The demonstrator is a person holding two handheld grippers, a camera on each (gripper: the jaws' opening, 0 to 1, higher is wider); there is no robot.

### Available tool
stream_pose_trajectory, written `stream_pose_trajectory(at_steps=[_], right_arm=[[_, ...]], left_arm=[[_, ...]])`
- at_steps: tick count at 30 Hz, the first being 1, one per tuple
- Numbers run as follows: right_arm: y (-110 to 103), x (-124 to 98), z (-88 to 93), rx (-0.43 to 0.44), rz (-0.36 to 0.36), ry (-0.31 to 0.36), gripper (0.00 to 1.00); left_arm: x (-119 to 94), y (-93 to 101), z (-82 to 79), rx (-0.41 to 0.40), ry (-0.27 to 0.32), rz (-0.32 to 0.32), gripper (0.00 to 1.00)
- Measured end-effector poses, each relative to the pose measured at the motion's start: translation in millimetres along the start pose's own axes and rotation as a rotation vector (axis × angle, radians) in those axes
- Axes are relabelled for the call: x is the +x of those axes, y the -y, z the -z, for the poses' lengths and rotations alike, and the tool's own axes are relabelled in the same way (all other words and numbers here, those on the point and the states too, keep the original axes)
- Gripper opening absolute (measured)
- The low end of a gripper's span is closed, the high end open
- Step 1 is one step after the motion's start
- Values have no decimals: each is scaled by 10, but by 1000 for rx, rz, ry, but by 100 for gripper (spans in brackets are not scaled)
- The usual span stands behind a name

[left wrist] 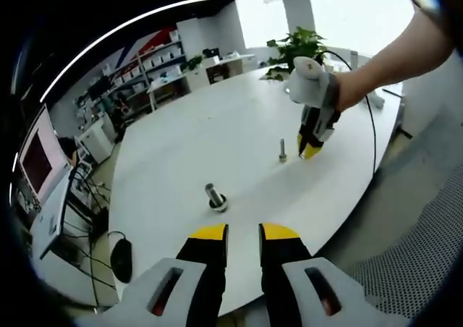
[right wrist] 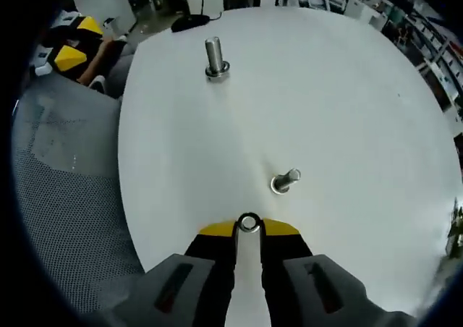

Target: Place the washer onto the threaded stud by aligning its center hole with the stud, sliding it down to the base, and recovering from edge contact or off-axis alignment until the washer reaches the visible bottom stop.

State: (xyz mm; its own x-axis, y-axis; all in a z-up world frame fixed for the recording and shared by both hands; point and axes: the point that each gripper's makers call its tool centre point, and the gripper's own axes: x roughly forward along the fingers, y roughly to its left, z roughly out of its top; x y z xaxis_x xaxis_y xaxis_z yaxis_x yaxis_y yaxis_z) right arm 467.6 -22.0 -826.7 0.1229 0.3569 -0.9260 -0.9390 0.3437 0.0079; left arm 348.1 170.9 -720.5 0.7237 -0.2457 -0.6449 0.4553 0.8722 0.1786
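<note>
Now the washer (right wrist: 248, 223), pinched flat between the tips of the right tool (right wrist: 248, 227) with its hole facing up, sits just short of the upright threaded stud (right wrist: 284, 181) on the white desk (right wrist: 347, 110), so it wants centring over the stud's vertical axis, held level, before lowering, while the left tool (left wrist: 243, 231) hangs open and empty.

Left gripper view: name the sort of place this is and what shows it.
Probably an office or lab workspace: a large round white table, shelving stacked with boxes along the far wall, a computer monitor on a desk beside the table, and a potted plant.
</note>
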Motion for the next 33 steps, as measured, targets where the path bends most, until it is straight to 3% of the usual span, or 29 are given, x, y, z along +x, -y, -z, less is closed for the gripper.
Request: stream_pose_trajectory(at_steps=[3, 13, 20, 25, 33], right_arm=[[128, -123, -104, -12, 51, 36, 14], [160, -307, -407, -66, 66, 84, 14], [182, -187, -456, -103, 51, 44, 14], [182, -96, -387, -118, 39, 0, 14], [207, -74, -385, -107, 32, -6, 14]], left_arm=[[-3, -2, -9, 0, 4, -2, 15], [-3, -2, -14, 0, 5, -2, 15], [-2, -1, -4, -1, 2, -2, 15], [-8, -13, 4, -8, 2, -8, 15], [-7, -19, -3, -7, 5, -7, 15]])
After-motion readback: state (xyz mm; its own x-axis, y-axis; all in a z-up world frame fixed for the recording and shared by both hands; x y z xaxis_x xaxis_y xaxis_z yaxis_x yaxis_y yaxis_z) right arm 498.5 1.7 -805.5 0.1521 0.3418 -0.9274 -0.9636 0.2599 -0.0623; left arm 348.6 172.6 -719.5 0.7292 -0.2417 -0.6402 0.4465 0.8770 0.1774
